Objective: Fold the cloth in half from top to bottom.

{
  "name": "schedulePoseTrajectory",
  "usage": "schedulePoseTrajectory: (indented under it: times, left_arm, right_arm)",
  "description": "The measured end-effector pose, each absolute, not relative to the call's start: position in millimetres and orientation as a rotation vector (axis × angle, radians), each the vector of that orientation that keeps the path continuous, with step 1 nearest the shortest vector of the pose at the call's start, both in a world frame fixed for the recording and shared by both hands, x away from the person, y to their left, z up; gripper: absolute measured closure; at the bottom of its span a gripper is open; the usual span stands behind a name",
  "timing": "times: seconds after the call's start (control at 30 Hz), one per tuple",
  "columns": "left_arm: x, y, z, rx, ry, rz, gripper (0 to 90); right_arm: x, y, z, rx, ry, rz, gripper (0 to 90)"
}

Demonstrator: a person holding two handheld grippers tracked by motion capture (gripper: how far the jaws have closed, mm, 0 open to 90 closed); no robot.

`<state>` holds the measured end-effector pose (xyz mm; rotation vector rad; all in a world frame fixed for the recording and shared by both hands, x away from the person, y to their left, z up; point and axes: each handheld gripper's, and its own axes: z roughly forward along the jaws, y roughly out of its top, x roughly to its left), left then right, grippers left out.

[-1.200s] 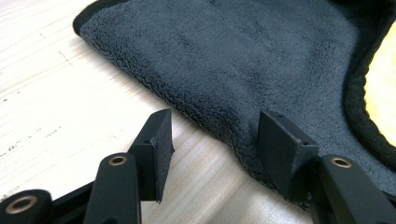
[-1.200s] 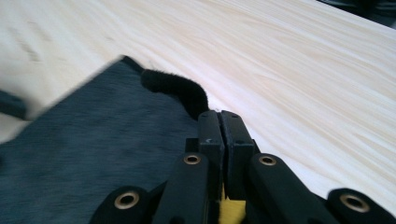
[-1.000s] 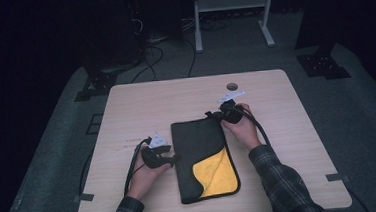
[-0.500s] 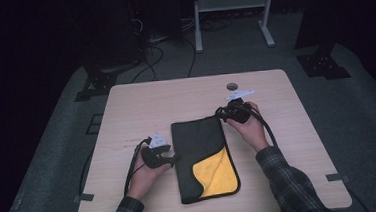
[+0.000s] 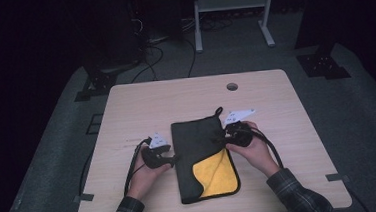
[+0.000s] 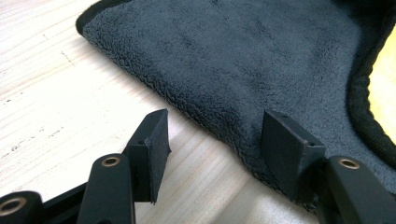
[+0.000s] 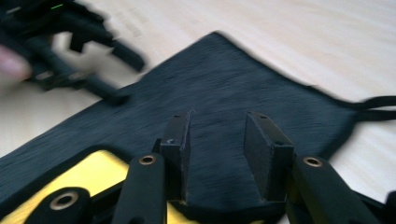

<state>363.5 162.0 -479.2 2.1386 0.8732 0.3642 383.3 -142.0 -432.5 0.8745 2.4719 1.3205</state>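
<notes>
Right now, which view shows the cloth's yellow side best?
The high view: the yellow patch lies fully exposed where the dark cloth folds back, near the table's front edge. The left gripper view catches just a yellow sliver at its right edge; the right gripper view shows a corner of it, low behind its fingers.

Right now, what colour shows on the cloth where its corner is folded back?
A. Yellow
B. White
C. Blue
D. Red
A: the dark cloth lies flat on the table, and the turned-back corner at its near right shows a bright yellow underside.
</notes>
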Motion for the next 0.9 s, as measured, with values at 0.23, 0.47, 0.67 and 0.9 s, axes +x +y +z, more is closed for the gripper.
schedulePoseTrajectory:
  times: [0.23,0.47,0.67,0.9]
  left_arm:
    - [364,162,-479,2.141,0.869,0.366,41.1]
    - [364,163,-479,2.145,0.865,0.364,41.1]
    - [364,163,-479,2.144,0.865,0.364,41.1]
    - [364,163,-479,2.144,0.865,0.364,41.1]
  right_arm:
    - [356,-114,-443,0.769,2.593,1.335,57.1]
    - [347,-79,-463,0.686,2.693,1.287,54.7]
    - [343,-65,-474,0.623,2.72,1.24,67.9]
    - [338,-67,-472,0.62,2.73,1.271,83.0]
